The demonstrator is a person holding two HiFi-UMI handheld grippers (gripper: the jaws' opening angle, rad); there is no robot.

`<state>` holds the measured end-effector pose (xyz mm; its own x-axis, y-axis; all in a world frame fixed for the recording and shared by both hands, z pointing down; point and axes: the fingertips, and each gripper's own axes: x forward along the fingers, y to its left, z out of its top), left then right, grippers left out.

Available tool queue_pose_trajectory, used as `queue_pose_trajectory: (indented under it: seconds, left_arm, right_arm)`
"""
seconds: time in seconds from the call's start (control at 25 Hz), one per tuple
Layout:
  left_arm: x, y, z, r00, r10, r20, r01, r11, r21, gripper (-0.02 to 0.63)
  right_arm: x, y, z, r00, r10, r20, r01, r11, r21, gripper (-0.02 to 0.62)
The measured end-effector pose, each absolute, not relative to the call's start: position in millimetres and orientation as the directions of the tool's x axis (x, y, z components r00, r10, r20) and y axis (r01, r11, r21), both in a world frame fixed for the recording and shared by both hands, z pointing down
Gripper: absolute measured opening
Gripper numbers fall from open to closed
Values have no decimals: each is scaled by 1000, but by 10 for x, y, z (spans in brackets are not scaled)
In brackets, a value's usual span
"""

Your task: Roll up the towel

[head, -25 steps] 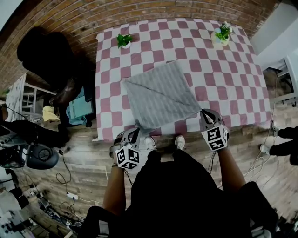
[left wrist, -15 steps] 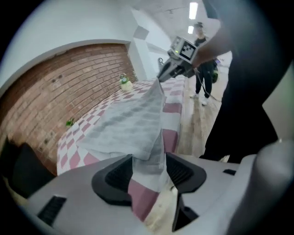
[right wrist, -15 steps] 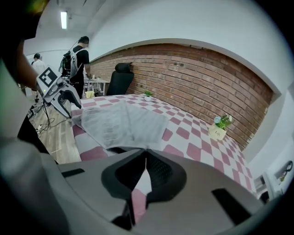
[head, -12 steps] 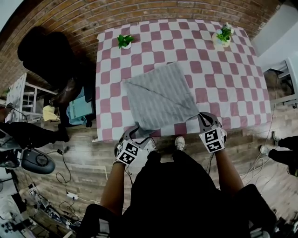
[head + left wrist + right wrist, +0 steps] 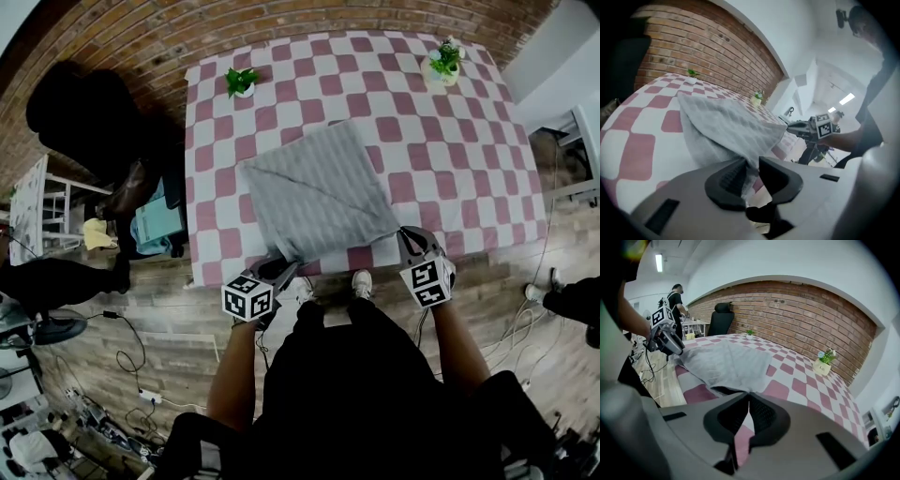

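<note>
Lying flat and a little askew on the checkered surface [image 5: 450, 141], close to its front rim: the grey towel [image 5: 314, 192], not yet rolled. Pinched at the near-left corner by the left hand-held gripper [image 5: 283, 266], with jaws just now closing in on a bunched fold of fabric, now caught between the pads. Clamped at the near-right corner by the right hand-held gripper [image 5: 406, 234], clenched tight on a thin bit of hem. Held at both near corners, most likely, to keep the front edge taut and straight, so that the first turn of the roll starts even across the width. Raised slightly off the surface at the left corner, judging by the left gripper view. Far edge left free, with open checkered cloth beyond for rolling away from the body, and well apart from the two small potted plants [image 5: 242, 82] at the back. Worth squaring first, perhaps, given the slanted lie and the risk of a skewed roll.
</note>
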<state>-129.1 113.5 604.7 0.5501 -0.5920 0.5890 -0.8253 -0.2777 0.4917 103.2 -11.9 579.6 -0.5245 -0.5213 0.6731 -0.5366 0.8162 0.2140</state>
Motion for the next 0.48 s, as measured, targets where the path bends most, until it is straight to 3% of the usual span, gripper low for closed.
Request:
queue_pose_trajectory:
  seconds: [0.08,0.36,0.48]
  left_arm:
    - [-1356,1151,6050,525,-613,591,-834,-230,502,17]
    - [-1527,1382,6084,442,-627,641,-889,-211,406,21]
    - [-1558,1514,6209,394,-597,699,-919,-263,294,72]
  right_arm:
    - [1028,-126,5788,-522,-526,671,-540,813,218,6]
    - [1043,-141,5854,-512,-521,683,-526,819,229,6]
    - [1033,-108,5946,-514,-504,694,-513,829,222,6]
